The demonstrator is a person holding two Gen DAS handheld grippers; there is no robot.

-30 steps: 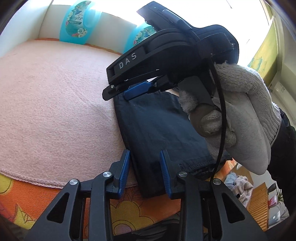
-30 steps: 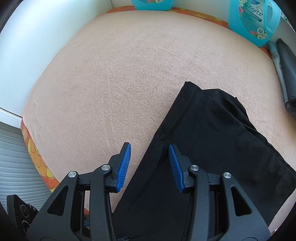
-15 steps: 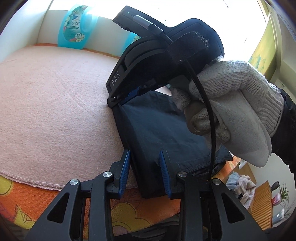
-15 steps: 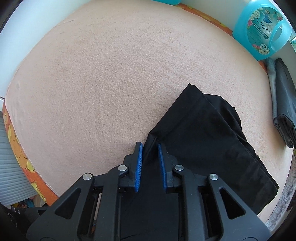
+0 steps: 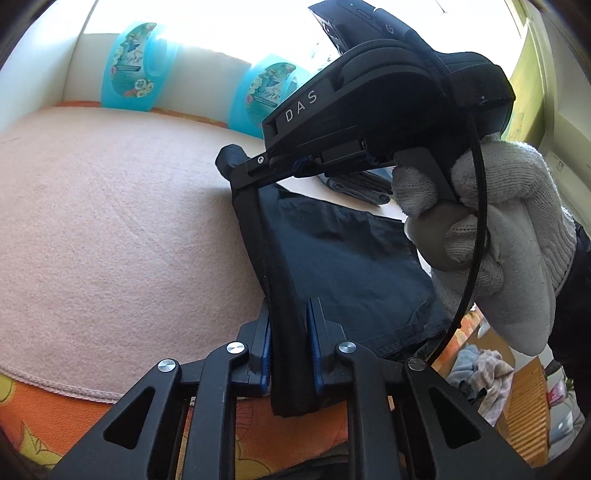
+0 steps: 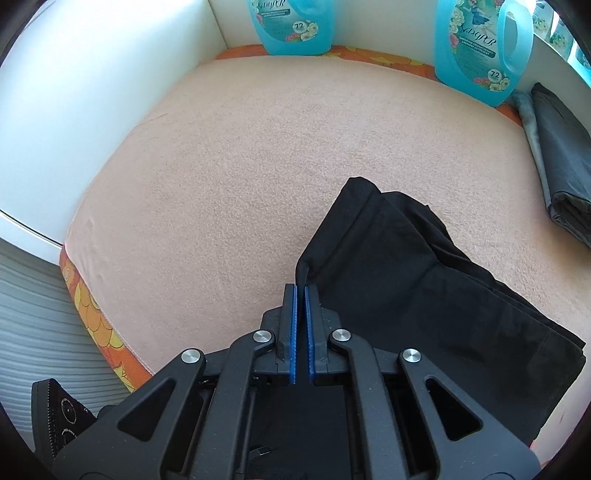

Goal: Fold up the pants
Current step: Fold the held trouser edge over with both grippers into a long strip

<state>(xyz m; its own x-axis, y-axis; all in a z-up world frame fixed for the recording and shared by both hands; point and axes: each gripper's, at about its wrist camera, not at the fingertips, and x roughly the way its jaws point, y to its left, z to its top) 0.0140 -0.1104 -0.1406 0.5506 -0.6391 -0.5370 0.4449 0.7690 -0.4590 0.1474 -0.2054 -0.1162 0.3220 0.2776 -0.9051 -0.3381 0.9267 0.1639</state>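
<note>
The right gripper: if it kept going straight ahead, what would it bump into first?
The right gripper is pinching the black pants. Straight ahead lies the pink blanket, then probably a blue bottle, though depth is unclear.

Two blue detergent bottles (image 6: 293, 26) (image 6: 480, 48) stand at the far edge of a pink blanket (image 6: 229, 177); folded grey clothes (image 6: 557, 162) lie nearby.

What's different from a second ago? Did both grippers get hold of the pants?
Yes. The right gripper, open over the dark pants a second ago, closed its jaws on their left edge. The left gripper then clamped the same folded edge nearer the table front, and that edge now looks pinched up. The pink towel and blue bottles stayed put.
</note>
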